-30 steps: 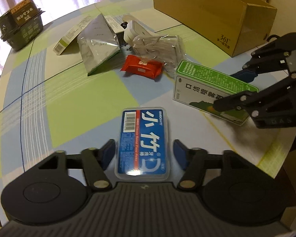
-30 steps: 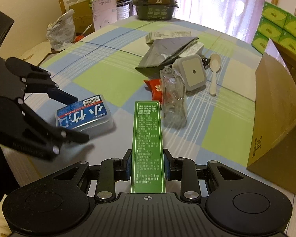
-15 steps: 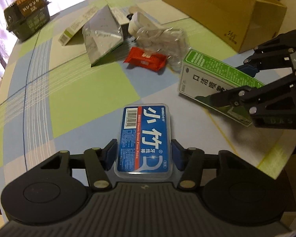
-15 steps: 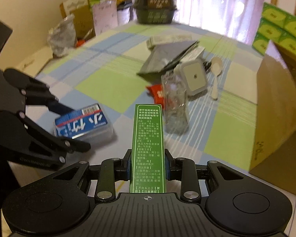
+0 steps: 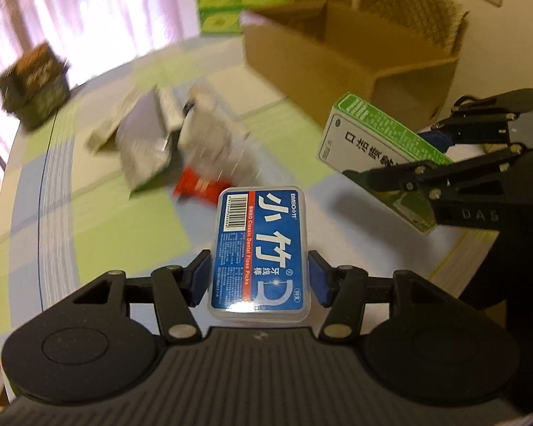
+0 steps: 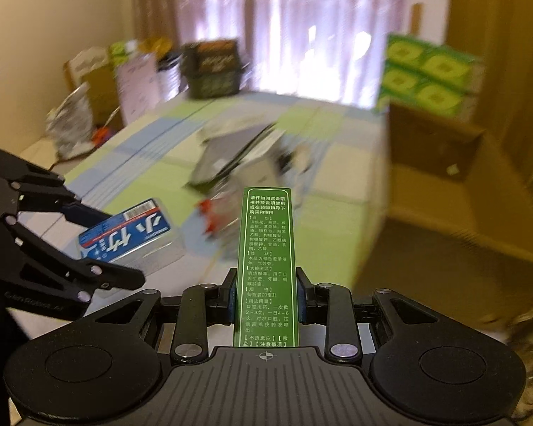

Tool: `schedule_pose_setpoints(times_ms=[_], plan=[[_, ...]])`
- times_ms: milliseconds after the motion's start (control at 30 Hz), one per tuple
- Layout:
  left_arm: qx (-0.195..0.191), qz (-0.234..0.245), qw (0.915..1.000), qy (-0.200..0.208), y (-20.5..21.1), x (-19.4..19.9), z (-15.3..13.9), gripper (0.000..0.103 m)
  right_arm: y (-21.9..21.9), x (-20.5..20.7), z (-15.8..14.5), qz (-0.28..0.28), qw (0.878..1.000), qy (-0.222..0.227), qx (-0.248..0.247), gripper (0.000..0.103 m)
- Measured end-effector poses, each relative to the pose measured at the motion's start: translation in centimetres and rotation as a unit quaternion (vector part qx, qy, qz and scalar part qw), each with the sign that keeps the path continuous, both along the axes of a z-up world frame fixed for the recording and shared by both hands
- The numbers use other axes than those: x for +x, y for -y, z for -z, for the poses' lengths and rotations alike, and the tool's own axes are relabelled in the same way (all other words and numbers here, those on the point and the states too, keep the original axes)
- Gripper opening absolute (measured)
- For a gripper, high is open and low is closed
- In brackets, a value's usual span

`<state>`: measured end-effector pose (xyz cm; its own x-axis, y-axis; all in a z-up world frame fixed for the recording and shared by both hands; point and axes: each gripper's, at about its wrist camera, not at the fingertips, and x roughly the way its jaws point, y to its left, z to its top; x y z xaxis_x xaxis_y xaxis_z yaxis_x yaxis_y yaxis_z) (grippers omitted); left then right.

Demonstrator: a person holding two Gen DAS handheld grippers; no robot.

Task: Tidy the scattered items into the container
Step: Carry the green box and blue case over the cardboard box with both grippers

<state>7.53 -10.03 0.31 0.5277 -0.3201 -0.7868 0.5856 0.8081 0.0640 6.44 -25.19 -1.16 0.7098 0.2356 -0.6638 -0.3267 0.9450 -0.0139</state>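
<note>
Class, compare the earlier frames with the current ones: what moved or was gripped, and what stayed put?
Both held items left the table: the left gripper raised the blue floss-pick case, and the right gripper raised the green medicine box, which it already clamped. The left closed fully on its case. The cardboard box and remaining clutter stayed.

I see a table [image 5: 99,227] with a green, blue and white checked cloth. Behind it, pale curtains [image 6: 302,25] glow with daylight, and stacked green cartons [image 6: 430,74] sit beside a wicker chair [image 5: 415,10].
</note>
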Motion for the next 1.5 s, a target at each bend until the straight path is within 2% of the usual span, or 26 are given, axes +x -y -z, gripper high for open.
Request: schedule_pose_setpoints(times_ms=[300,467,700,900,1500], plan=[[-0.036,0.051,0.9967,0.052,8.9,3.9,-6.7,0.052,8.0,3.5,-7.6,0.063,0.996,0.058,-0.018,0.033],[-0.052,0.064,0.9946,0.063,13.5,6.6,-8.6,0.052,12.2,6.1,-8.9,0.096,0.993,0.061,-0.017,0.033],[-0.050,0.062,0.9958,0.046,18.2,10.4,-7.3,0.052,16.4,8.9,-7.5,0.127,0.991,0.028,0.001,0.033],[-0.049,0.062,0.9963,0.035,20.6,12.1,-6.0,0.052,17.8,10.6,-5.8,0.132,0.991,0.003,0.006,0.033],[-0.033,0.053,0.9979,0.017,21.1,14.3,-2.9,0.052,17.3,13.4,-3.3,0.119,0.993,-0.012,-0.005,0.033]])
